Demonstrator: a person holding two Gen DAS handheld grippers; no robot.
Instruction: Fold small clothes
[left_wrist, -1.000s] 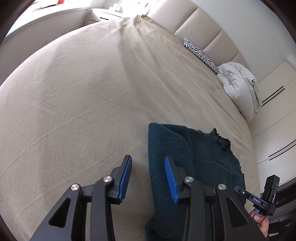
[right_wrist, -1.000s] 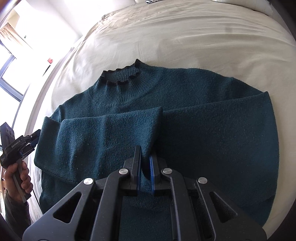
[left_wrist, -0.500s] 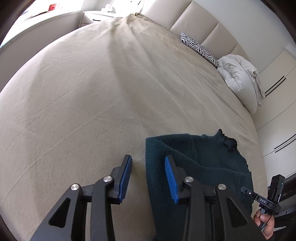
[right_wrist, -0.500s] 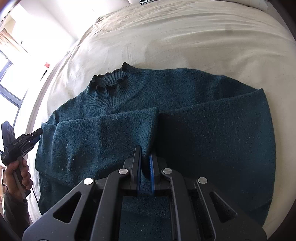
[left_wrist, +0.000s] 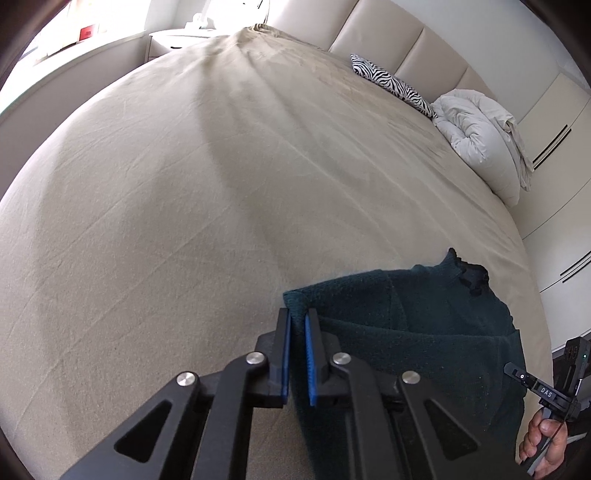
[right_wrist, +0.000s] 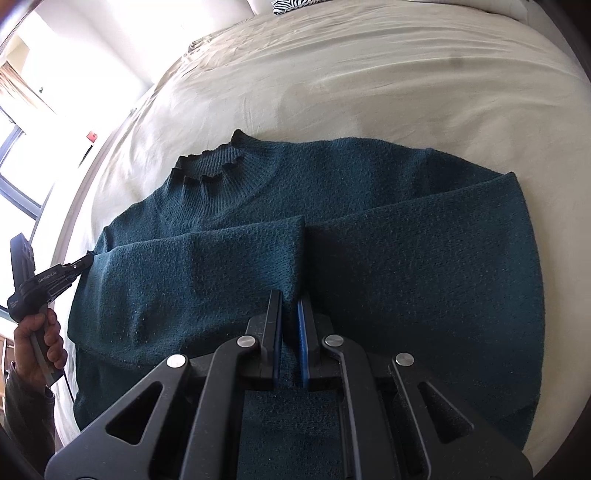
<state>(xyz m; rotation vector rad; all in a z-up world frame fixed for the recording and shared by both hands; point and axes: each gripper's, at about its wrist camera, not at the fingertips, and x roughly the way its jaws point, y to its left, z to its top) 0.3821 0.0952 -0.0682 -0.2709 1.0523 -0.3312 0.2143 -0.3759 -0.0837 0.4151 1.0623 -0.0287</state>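
Closed moments earlier on the sweater's (left_wrist: 424, 332) nine-o'clock edge, the left gripper (left_wrist: 296, 325) pinched it, while the right gripper (right_wrist: 290, 306), likewise shut, apparently held the folded sleeve cuff (right_wrist: 288, 258); only the sleeves had been folded.

sweater (right_wrist: 369, 229) dark teal; sheet (left_wrist: 184, 184) beige; pillow (left_wrist: 388, 79) zebra-striped; duvet (left_wrist: 476, 136) seemingly white

Bed (left_wrist: 184, 206): wide, covered in a creased beige sheet, sunlit along one side. Headboard (left_wrist: 402, 48): padded, in cream upright panels. Cushion (left_wrist: 391, 83): zebra print, lay at the headboard. Duvet (left_wrist: 480, 136): white, bundled beside the cushion. Wardrobe (left_wrist: 554, 118): cream doors with dark slot handles, stood beside the bed. Nightstand (left_wrist: 173, 40): white, at the far corner. Window (right_wrist: 18, 155): dark-framed, bright daylight, curtain edge above.
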